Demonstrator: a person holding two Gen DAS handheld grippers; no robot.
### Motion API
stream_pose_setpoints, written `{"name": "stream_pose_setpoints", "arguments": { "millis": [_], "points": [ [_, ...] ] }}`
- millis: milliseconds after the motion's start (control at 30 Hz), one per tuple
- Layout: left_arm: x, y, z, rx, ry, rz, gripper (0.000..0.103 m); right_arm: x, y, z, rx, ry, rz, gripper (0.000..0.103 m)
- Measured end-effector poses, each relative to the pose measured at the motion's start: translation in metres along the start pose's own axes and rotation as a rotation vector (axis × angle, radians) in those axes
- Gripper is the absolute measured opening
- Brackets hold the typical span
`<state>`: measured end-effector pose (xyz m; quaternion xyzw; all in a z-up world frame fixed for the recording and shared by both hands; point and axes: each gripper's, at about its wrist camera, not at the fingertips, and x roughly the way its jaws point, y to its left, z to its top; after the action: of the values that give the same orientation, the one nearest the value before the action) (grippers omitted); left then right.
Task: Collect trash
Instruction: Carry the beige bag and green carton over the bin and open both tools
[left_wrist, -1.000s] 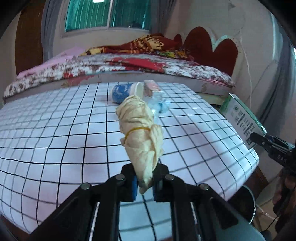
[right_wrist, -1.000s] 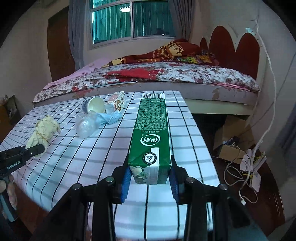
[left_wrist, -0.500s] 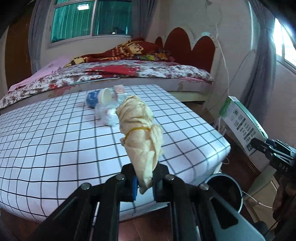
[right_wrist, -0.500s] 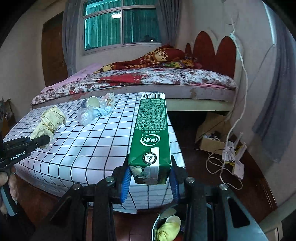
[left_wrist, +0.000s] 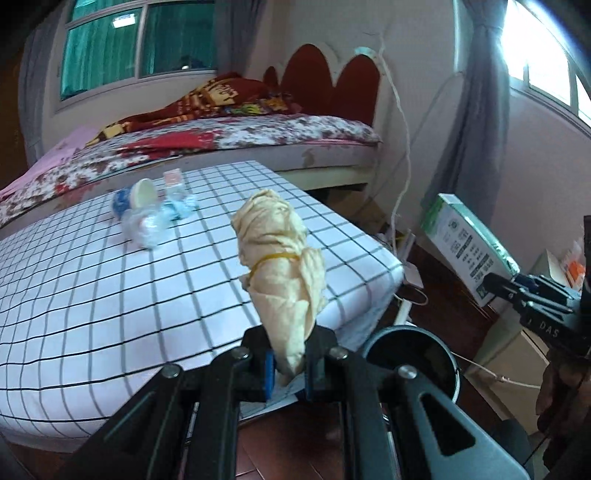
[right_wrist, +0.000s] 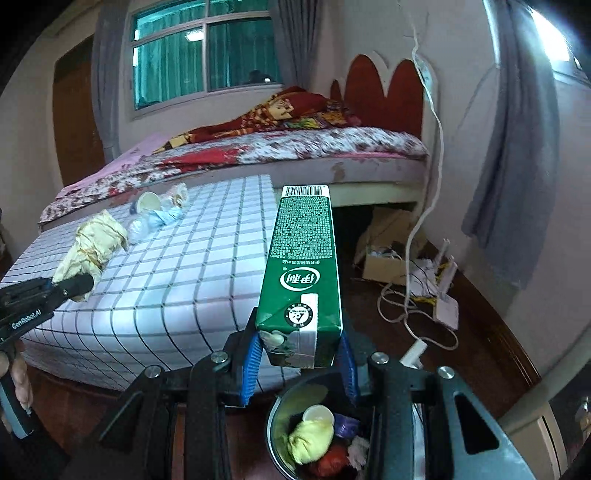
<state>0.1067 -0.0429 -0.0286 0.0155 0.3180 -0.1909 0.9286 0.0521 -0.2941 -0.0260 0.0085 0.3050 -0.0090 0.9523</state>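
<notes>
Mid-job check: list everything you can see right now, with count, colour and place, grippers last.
Crumpled yellow paper bundle with rubber band: 1, pale yellow, in left hand-held gripper.
Tall green milk carton: 1, green and white, in right hand-held gripper.
Round metal trash bin: 1, dark, on floor below carton, trash inside.
Blue-and-white paper cup: 1, lying on checked table.
Clear crumpled plastic: 1, beside cup.
Checked tablecloth table: 1, white with black grid.
Bed with floral cover: 1, red-patterned, behind table.
Left hand-held gripper: black, shut on bundle.
Right hand-held gripper: black, shut on carton.
</notes>
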Motion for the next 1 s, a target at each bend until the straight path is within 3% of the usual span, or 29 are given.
{"name": "stream_pose_setpoints", "arguments": {
  "millis": [533, 800, 1000],
  "points": [
    [0.039, -0.083, -0.019, 0.133, 0.088, -0.152, 0.012, -0.002, -0.055, -0.053, 0.069, 0.095, -0.069, 0.039],
    [0.072, -0.122, -0.042, 0.227, 0.201, -0.247, 0.012, 0.021, -0.067, -0.081, 0.078, 0.199, -0.059, 0.039],
    [0.098, -0.135, -0.06, 0.239, 0.295, -0.313, 0.012, 0.045, -0.076, -0.1, 0.08, 0.313, -0.061, 0.039]
  ]
}}
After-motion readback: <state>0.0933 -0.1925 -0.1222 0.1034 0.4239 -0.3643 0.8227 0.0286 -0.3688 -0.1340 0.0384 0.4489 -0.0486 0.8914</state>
